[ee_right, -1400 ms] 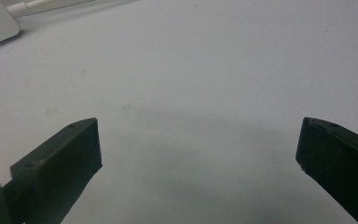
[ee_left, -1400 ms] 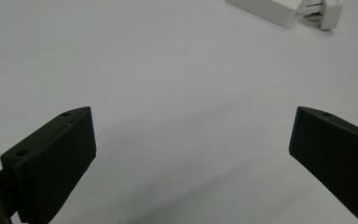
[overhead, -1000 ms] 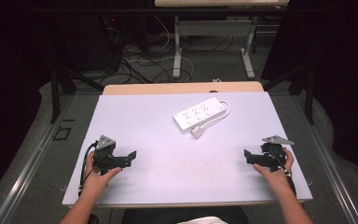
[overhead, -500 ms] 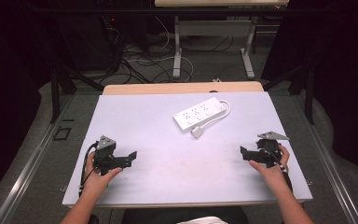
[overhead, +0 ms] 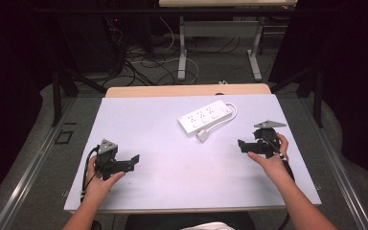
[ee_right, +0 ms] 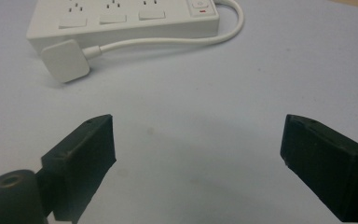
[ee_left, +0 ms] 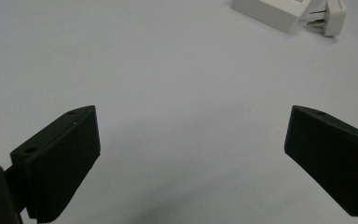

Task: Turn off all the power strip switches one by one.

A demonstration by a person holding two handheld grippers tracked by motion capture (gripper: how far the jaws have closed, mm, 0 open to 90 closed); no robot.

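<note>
A white power strip [overhead: 205, 117] lies on the pale table [overhead: 172, 191], right of centre, with its cable looped round to a white plug [overhead: 202, 135] at its near end. My right gripper [overhead: 242, 144] hovers to the right of the plug and points at it. In the right gripper view, the right gripper [ee_right: 196, 122] is open; its jaws have just been closing a little, with nothing between them. The power strip [ee_right: 121, 18] and plug [ee_right: 65, 60] lie ahead. My left gripper [overhead: 133, 160] rests at the front left, open and empty [ee_left: 192, 116], far from the plug [ee_left: 331, 16].
A tan strip [overhead: 187, 90] borders the table's far edge. Beyond it, on the floor, are cables and the metal legs of another desk [overhead: 182, 52]. Bare tabletop lies between the two grippers.
My right gripper has lifted and moved away from the front edge, toward the plug and power strip. My left hand has stayed where it was.
</note>
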